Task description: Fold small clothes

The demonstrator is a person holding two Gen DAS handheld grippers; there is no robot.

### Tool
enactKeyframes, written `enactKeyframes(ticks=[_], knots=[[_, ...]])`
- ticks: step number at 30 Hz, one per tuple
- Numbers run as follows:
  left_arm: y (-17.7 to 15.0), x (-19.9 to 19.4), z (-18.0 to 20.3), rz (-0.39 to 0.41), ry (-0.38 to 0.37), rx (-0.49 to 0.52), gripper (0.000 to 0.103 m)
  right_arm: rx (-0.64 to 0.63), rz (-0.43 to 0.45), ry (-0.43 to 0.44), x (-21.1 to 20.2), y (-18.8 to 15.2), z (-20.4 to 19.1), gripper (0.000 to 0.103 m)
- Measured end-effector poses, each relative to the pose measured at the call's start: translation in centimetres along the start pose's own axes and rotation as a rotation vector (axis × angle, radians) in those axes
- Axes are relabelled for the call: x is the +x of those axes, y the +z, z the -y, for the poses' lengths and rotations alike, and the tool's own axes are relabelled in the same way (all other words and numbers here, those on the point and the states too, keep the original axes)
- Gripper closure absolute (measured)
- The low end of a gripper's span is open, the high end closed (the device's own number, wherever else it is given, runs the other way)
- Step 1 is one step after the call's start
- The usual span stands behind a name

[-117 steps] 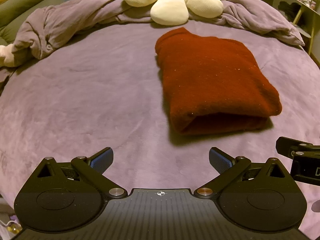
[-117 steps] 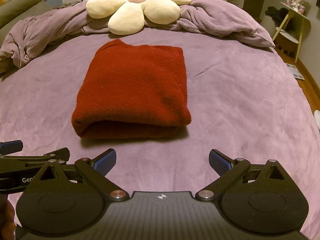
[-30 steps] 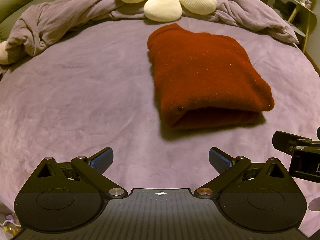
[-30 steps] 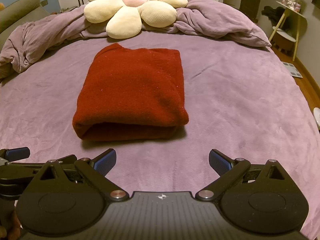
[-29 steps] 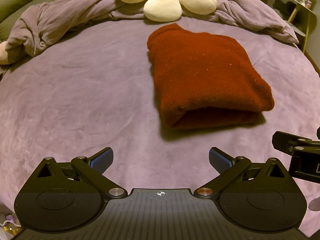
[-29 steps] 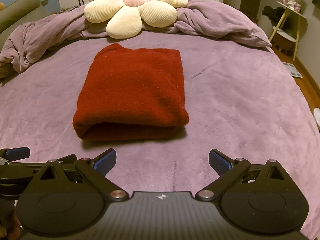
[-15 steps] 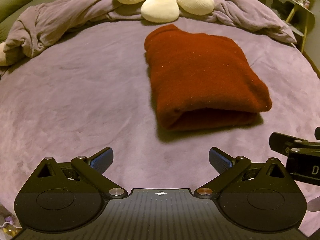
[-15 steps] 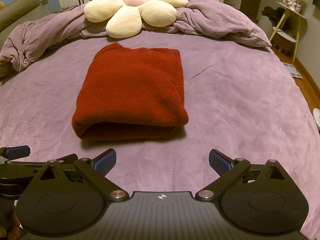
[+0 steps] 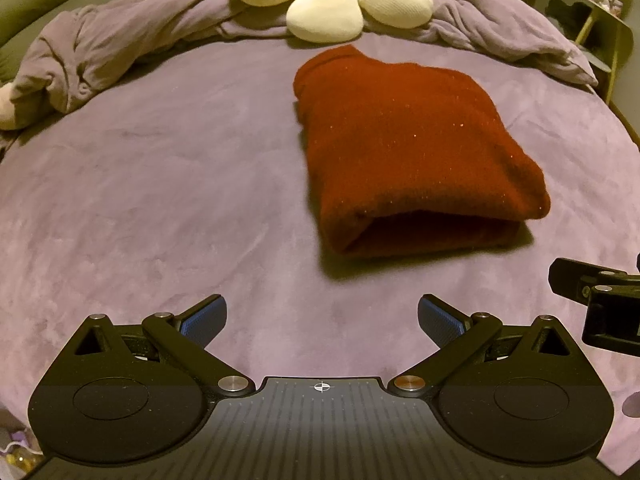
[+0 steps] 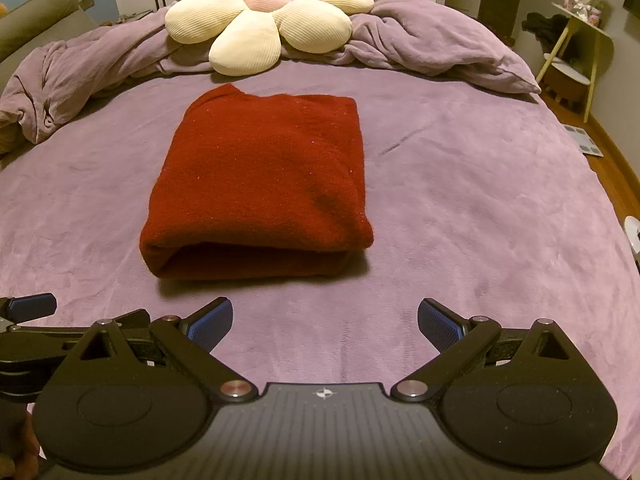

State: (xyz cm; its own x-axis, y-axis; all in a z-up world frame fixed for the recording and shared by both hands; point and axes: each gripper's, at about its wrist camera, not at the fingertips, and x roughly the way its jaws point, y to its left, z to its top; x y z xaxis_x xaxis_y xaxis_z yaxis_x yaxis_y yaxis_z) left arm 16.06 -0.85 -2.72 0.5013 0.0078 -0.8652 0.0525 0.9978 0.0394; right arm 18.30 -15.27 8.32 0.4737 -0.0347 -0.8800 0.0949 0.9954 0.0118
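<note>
Grippers both wide apart and both empty. Left gripper [image 9: 322,316] hovers low over the purple bedspread [image 9: 160,200], blue pads [image 9: 204,318] spread as far as they look to go, nothing between them, nothing touched. Right gripper [image 10: 325,318] shows the same picture: jaws splayed, pads clear of any cloth, only bare bedspread in the gap. From the right wrist view the left gripper's blue fingertip pokes in at the lower left edge; from the left wrist view a black part of the right gripper sits at the right edge, so the two are side by side.

Now the garment: a dark red sweater [image 10: 260,184] lies folded into a thick, roughly rectangular bundle on the middle of the bed, ahead of both grippers and apart from them. Its near edge shows two stacked layers, rounded at the near left corner. Top surface is smooth and fuzzy. Beyond it, a cream flower-shaped cushion [image 10: 260,12] rests on a rumpled purple blanket [image 10: 420,44].
</note>
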Motion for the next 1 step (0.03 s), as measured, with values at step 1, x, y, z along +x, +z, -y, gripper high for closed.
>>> enactKeyframes(ticks=[1], knots=[[-0.02,0.03,0.02,-0.003,-0.002,0.002,0.000,-0.001,0.000,0.001,0.00,0.00,0.00,0.004]])
